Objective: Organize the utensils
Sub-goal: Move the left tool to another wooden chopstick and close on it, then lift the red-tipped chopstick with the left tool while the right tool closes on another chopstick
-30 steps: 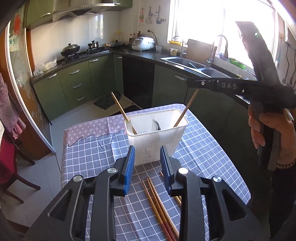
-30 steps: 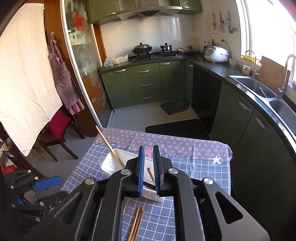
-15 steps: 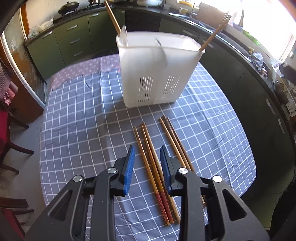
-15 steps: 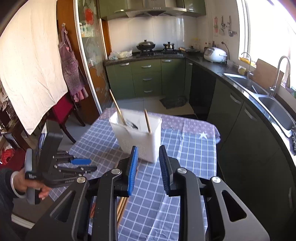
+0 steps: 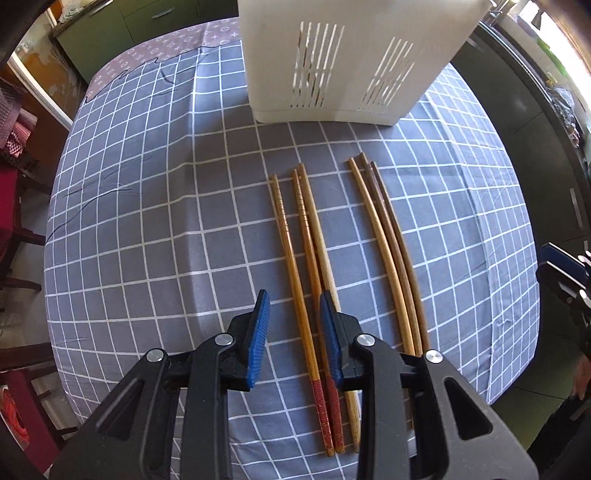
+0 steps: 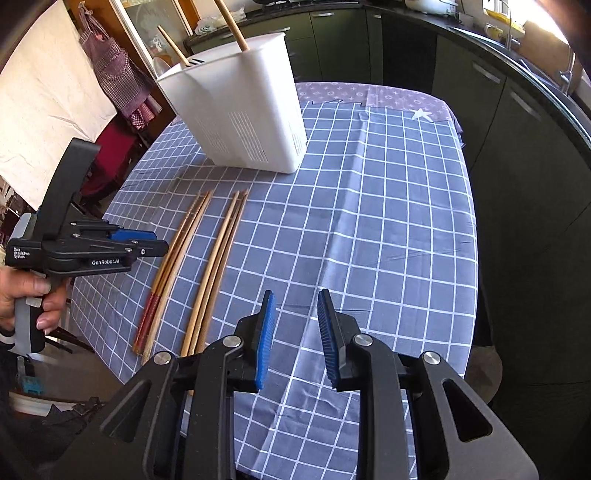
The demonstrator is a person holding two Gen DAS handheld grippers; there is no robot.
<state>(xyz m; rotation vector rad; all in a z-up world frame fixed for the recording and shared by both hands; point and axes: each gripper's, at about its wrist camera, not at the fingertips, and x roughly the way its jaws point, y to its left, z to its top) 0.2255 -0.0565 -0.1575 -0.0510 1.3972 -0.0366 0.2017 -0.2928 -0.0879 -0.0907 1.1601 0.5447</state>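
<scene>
Several wooden chopsticks lie on the checked tablecloth in two bunches: a left bunch with red ends (image 5: 301,254) and a right bunch of plain brown ones (image 5: 388,240). Both bunches also show in the right wrist view (image 6: 207,258). A white slotted utensil holder (image 5: 347,55) stands behind them and holds wooden utensils (image 6: 229,22). My left gripper (image 5: 293,306) is open, low over the left bunch with its jaws either side of the leftmost red-ended chopstick. My right gripper (image 6: 295,306) is open and empty above bare cloth to the right of the chopsticks.
The table (image 6: 388,206) is oval, covered by a blue-grey checked cloth. Green kitchen cabinets (image 6: 498,96) stand beyond its right edge. A red chair (image 5: 11,206) stands at the left. The left gripper also shows from the side in the right wrist view (image 6: 110,243).
Both grippers have come down toward the table. The left one has moved in over the left bunch of chopsticks. The right gripper has opened, leaving the wooden utensil standing in the holder.
</scene>
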